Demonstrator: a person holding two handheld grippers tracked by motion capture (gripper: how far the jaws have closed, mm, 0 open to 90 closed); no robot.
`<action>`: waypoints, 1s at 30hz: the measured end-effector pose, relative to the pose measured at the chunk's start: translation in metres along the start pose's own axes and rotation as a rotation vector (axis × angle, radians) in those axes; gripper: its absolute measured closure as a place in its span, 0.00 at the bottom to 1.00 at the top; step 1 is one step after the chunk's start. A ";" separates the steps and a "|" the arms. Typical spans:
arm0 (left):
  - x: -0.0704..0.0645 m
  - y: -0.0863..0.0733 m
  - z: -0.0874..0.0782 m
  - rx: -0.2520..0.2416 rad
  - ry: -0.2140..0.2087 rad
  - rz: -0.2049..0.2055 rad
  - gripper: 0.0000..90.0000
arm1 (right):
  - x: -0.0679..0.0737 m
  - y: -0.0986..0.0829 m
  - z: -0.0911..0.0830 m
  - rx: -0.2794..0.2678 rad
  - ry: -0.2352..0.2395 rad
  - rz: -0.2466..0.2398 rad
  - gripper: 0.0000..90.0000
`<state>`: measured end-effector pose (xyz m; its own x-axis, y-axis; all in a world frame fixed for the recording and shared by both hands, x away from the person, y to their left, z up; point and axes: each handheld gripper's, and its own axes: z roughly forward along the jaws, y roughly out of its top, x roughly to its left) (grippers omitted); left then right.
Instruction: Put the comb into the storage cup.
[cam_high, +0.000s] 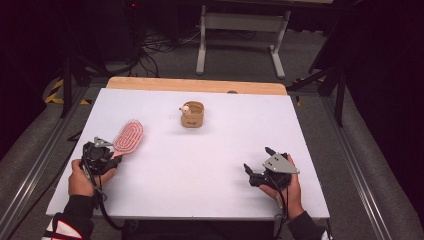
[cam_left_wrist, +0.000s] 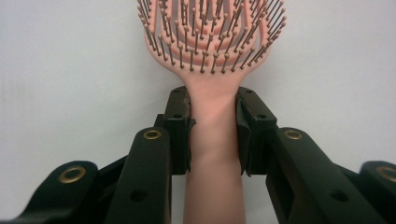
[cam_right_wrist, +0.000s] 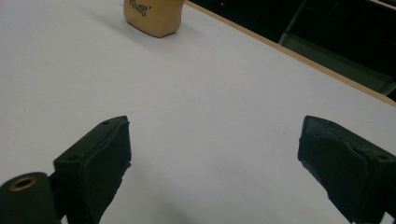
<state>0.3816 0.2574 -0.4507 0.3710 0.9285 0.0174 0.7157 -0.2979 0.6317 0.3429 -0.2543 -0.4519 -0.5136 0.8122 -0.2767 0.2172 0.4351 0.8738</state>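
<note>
A pink hairbrush (cam_high: 129, 136) lies at the left of the white table, bristles up. My left gripper (cam_high: 114, 159) is shut on its handle; in the left gripper view the pink hairbrush (cam_left_wrist: 212, 56) has its handle squeezed between both black pads of the left gripper (cam_left_wrist: 212, 123). A tan cup-like holder (cam_high: 192, 114) with a small pale object at its rim stands near the table's far middle. My right gripper (cam_high: 257, 161) rests at the front right, open and holding nothing. In the right gripper view the right gripper (cam_right_wrist: 212, 154) points toward the tan holder (cam_right_wrist: 154, 16).
The white tabletop (cam_high: 210, 150) has a wooden strip (cam_high: 195, 85) along its far edge. Beyond it stand a grey table frame (cam_high: 242, 35) and cables on the floor. Metal rails run along both sides.
</note>
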 end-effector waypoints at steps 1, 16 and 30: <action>0.000 0.000 -0.001 -0.009 0.003 0.001 0.77 | 0.000 0.000 0.000 0.000 0.002 0.000 0.11; -0.015 0.001 -0.022 -0.207 0.045 0.067 0.77 | 0.000 0.000 0.000 -0.019 0.002 0.013 0.11; -0.025 -0.001 -0.035 -0.377 0.051 0.093 0.77 | -0.011 0.012 -0.002 -0.095 -0.010 0.056 0.10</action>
<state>0.3510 0.2426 -0.4247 0.3870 0.9142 0.1202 0.4097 -0.2873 0.8658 0.3498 -0.2588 -0.4373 -0.4944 0.8381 -0.2305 0.1648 0.3508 0.9218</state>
